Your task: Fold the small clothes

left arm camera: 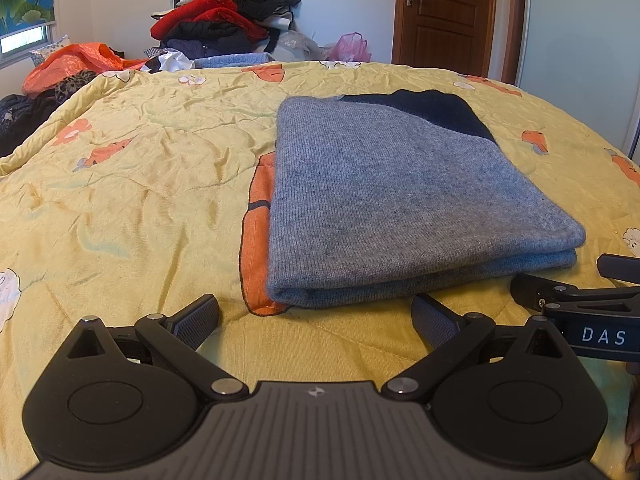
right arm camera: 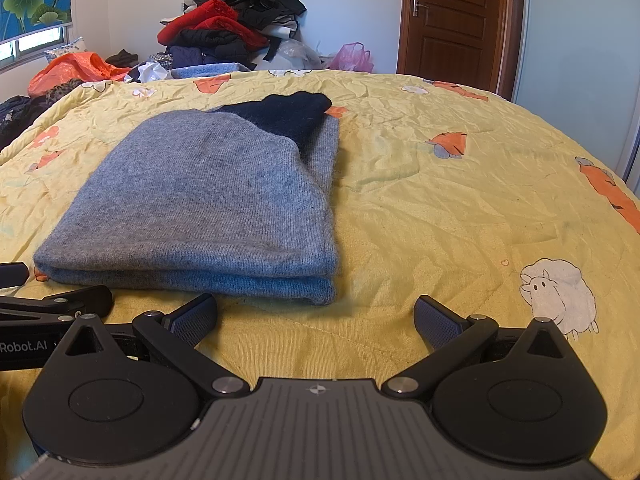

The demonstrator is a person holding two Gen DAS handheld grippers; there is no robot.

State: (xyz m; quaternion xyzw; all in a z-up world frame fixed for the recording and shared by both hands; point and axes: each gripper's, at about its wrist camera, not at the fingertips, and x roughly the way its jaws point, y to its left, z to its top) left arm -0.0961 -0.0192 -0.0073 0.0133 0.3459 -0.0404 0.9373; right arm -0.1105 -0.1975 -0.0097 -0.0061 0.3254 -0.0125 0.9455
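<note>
Both grippers w/ fingers spread wide & holding nothing, left gripper [left arm camera: 316,320] and right gripper [right arm camera: 316,320] side by side just short of the folded grey sweater [left arm camera: 400,208] on the yellow quilt [left arm camera: 140,184], clothes pile [left arm camera: 228,12] well beyond the sweater.

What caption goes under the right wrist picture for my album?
Folded gray sweater resting on the yellow quilt, right gripper open and empty before it.
</note>
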